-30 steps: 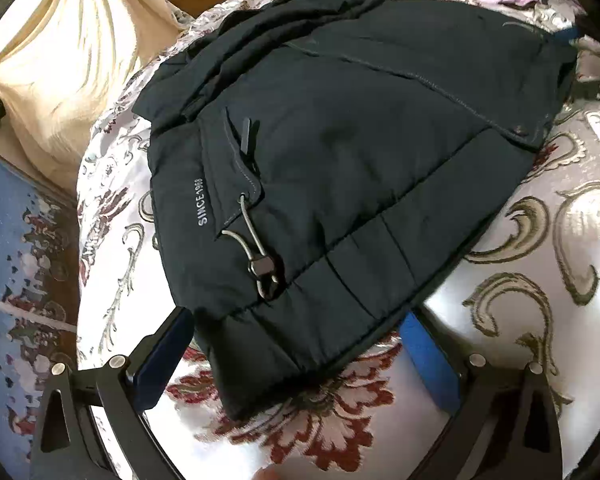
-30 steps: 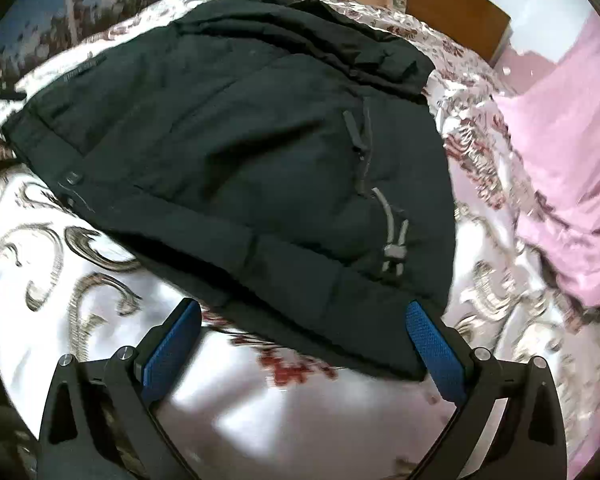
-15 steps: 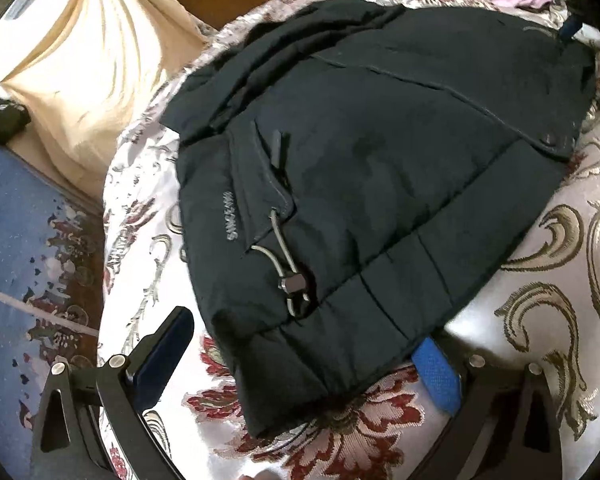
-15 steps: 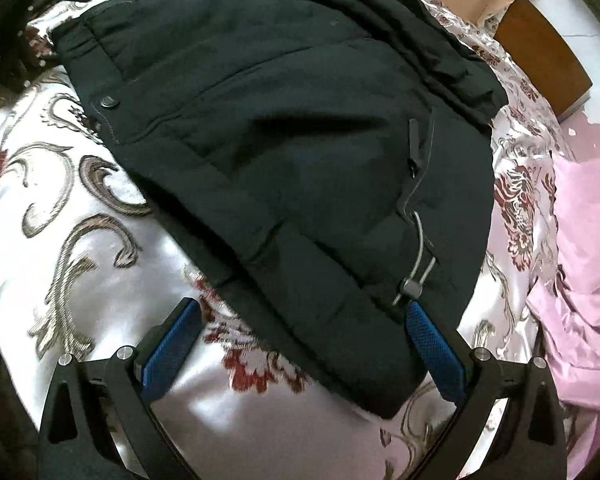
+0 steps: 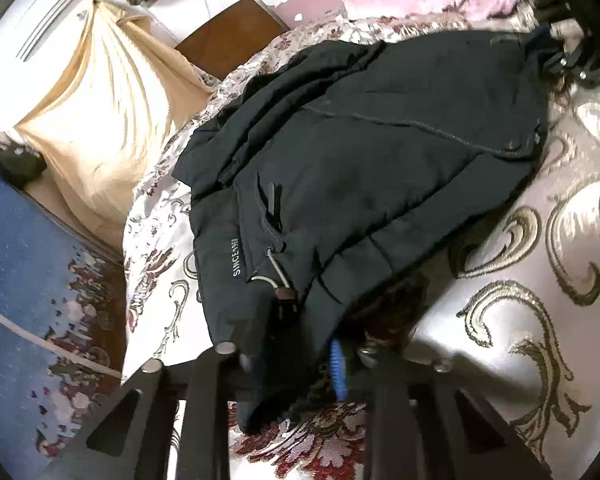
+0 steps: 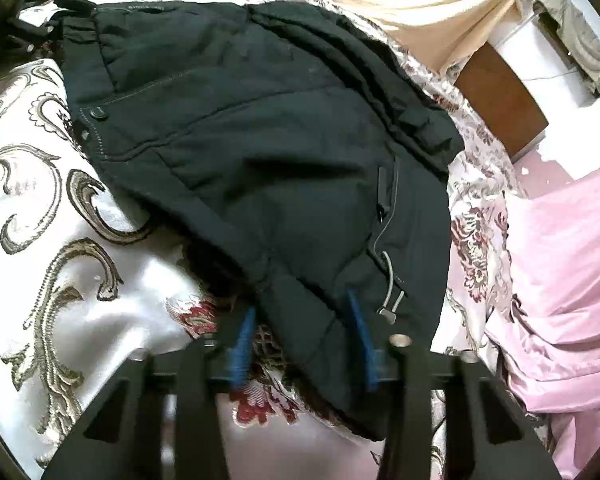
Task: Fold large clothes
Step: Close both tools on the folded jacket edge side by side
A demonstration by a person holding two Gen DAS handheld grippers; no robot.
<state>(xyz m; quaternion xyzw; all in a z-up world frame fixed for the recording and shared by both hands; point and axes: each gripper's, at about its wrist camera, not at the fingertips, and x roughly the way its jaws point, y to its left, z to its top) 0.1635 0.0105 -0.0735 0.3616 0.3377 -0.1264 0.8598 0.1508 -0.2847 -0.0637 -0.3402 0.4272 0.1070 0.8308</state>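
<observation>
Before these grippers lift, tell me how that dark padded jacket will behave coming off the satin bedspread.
The dark padded jacket will probably sag between the left gripper and right gripper, whose jaws have just closed on its hem: it already bunches there. The glossy bedspread suggests it slides easily. The elastic drawcord may dangle.

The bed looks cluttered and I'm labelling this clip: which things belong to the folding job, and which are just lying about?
In the job:
- dark jacket, spread on the bed
- left gripper, jaws just closed on its hem
- right gripper, jaws just closed on the other hem corner

Lying about:
- patterned bedspread
- pink cloth
- cream curtain
</observation>
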